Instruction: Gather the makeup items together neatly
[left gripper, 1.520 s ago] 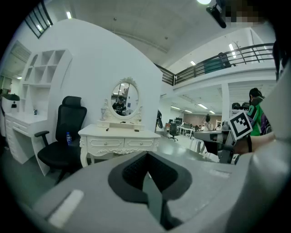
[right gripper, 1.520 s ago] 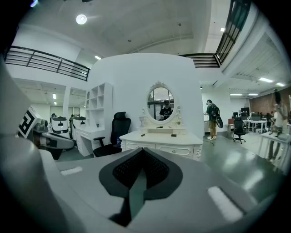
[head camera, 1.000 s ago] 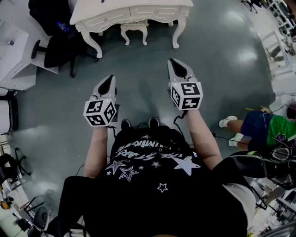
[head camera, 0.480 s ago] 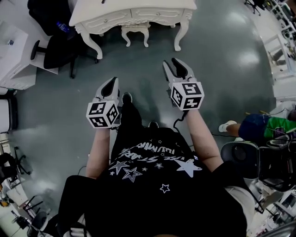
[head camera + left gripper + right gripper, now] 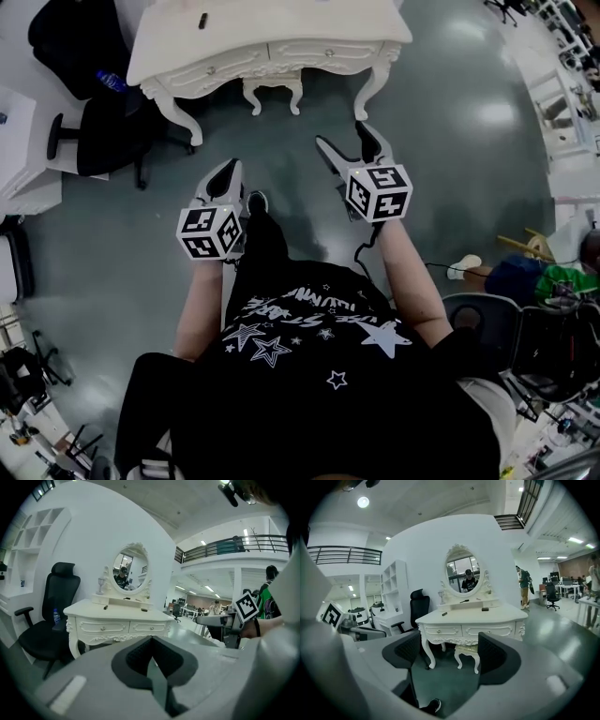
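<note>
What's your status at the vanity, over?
Left gripper shut, empty. Right gripper just opened wide, nothing between its jaws. Makeup items scattered on vanity ahead, not reached. Stool under vanity.

black shirt (image 5: 309,403) lettering, upside down, too blurred to read

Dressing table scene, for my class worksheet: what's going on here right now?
A person stands on the floor short of the white dressing table, a gripper in each hand. The left gripper has its jaws together on nothing. On the right gripper the jaws have just been opening and stand wide, also empty. A few small dark items lie scattered on the tabletop below the oval mirror, none touched yet. Gathering has not begun.
</note>
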Tool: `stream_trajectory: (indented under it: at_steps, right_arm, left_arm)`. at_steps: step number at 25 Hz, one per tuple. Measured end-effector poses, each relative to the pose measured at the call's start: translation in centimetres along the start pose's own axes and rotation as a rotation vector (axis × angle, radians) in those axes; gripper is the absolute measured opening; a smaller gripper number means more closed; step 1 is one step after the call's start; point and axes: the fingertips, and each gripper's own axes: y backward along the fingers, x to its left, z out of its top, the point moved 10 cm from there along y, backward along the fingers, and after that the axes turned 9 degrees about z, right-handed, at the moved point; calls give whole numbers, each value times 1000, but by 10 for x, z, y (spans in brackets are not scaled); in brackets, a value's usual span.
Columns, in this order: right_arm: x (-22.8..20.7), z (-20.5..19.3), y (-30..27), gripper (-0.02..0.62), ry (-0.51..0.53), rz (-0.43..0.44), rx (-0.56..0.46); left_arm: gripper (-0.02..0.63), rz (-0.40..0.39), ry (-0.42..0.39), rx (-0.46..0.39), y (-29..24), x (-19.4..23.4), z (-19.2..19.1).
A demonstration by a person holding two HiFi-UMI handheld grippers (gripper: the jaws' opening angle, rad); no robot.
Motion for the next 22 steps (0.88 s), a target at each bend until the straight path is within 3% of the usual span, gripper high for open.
stream_trajectory:
  at_steps: [6,13,22]
  right_arm:
    - [-4,50,-117,404,-8,-29,15]
    - [1,104,-240,405,13,-30,52]
    - [-7,130,-330,405,17,-16,107]
  left_arm:
    - [2,-53,-35,23,-75,86,52]
    - [2,-49,-18,46,-142,185,101]
    - [2,-14,31,77,-194,237,121]
